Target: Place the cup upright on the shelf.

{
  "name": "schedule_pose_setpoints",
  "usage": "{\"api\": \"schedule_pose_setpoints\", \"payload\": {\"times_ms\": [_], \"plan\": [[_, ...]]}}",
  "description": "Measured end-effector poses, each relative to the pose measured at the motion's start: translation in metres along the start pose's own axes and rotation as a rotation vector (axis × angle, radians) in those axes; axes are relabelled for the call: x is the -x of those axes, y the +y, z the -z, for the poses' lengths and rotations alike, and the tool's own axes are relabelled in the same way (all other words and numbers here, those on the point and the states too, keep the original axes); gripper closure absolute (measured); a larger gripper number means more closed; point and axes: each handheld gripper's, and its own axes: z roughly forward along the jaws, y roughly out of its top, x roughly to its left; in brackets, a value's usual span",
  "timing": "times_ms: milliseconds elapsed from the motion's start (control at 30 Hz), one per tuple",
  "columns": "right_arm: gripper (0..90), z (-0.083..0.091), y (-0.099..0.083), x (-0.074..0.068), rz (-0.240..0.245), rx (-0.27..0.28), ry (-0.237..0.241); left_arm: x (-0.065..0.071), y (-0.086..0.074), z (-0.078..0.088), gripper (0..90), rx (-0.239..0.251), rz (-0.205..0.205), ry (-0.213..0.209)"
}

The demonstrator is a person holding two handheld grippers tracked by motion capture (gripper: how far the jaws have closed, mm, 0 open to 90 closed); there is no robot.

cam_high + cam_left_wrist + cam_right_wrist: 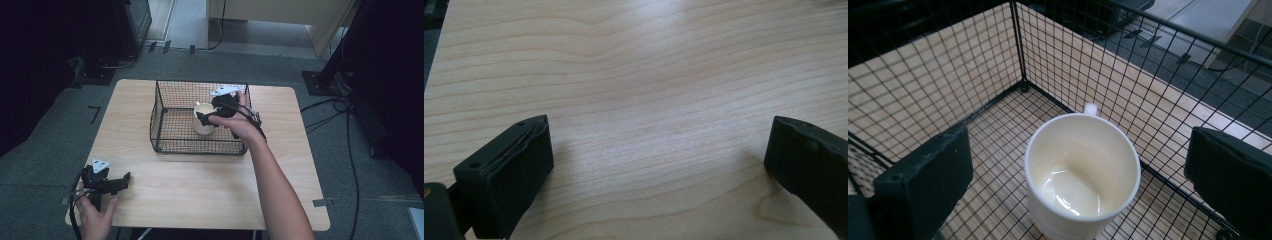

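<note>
Room was dim, with grey carpet (45, 150) under a light wood table (200, 175) and cables (350, 150) trailing on the floor at the right. A black wire-mesh basket (165, 120) stood on the far middle of the table, open at the top.

Cream mug (202, 122) stood upright inside the basket, toward its right half, on the mesh floor. In the right gripper view the mug (1083, 170) was empty, glossy inside, with its handle (1090, 108) pointing toward the far mesh wall (1148, 100).

Right gripper (212, 116) was held by the right hand (239, 122) over the basket's right side, reaching down into it. Its jaws were spread wide, one on each side of the mug, neither touching it in the right gripper view; mug not grasped.

Left gripper (120, 184) was held by the left hand (95, 215) at the near left corner of the table, well apart from the basket. In the left gripper view its jaws were released, wide apart, bare wood grain (649, 100) between them, nothing held. Grey three-cornered plate (100, 164) visible on top of it.
</note>
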Motion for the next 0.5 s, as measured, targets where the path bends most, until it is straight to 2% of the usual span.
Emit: {"api": "schedule_pose_setpoints", "payload": {"times_ms": [133,167,200,333,500], "plan": [[0.0,0.024,0.003,-0.007,-0.001,0.044,-0.009,0.000,0.000,0.000,0.0,0.001,0.000,0.000],[0.0,0.024,0.003,-0.007,-0.001,0.044,-0.009,0.000,0.000,0.000,0.0,0.001,0.000,0.000],[0.0,0.033,0.002,-0.008,0.002,0.055,-0.009,0.000,0.000,0.000,0.0,0.002,0.001,0.000],[0.0,0.046,-0.001,-0.010,0.006,0.070,-0.014,0.000,0.000,0.000,0.0,0.003,0.002,0.001],[0.0,0.070,-0.012,-0.009,0.006,0.091,-0.026,0.000,0.000,0.000,0.0,0.002,0.001,0.001]]}}
